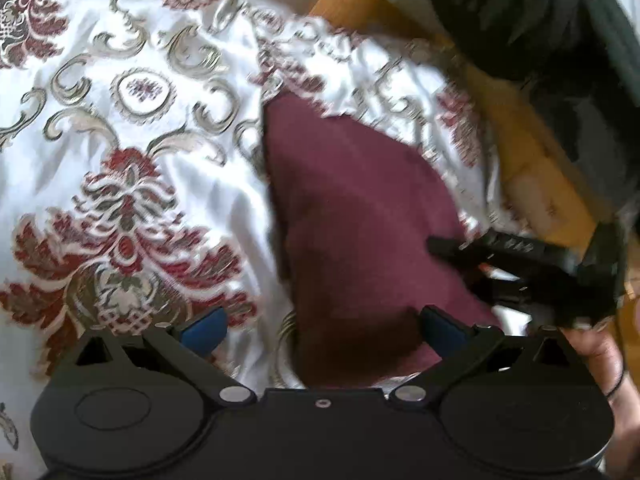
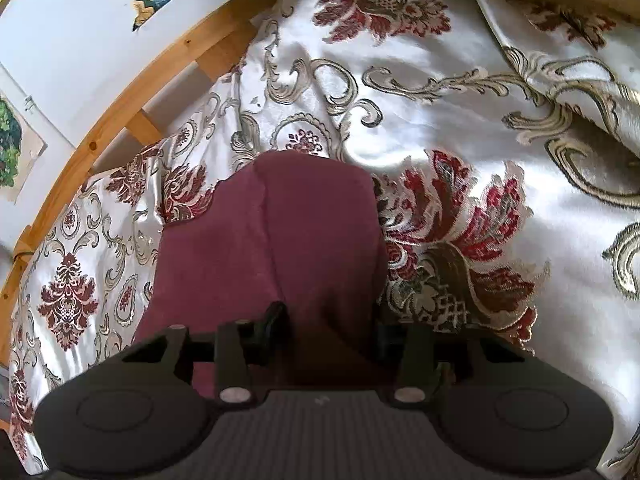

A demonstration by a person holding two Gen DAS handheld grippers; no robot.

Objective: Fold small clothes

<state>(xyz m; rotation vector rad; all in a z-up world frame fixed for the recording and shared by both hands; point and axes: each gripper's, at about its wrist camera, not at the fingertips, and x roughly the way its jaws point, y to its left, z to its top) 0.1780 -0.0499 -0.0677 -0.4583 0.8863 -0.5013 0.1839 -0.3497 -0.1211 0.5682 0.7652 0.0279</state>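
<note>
A small maroon garment [image 1: 360, 208] lies on a white floral bedspread [image 1: 132, 128]. My left gripper [image 1: 320, 332] is open, its blue-padded fingers [image 1: 204, 330] spread wide above the garment's near end. My right gripper shows in the left wrist view [image 1: 436, 246] at the right, its black fingers resting on the garment's edge. In the right wrist view the garment [image 2: 272, 236] lies folded in layers, and my right gripper [image 2: 328, 328] has its jaws apart with a fold of the cloth between them.
A wooden bed frame [image 2: 132, 80] runs along the left, with a white wall [image 2: 80, 40] behind. A dark pillow or bag [image 1: 540, 20] sits at the upper right. The bedspread [image 2: 480, 120] is wrinkled, with a raised fold [image 2: 568, 80] at the right.
</note>
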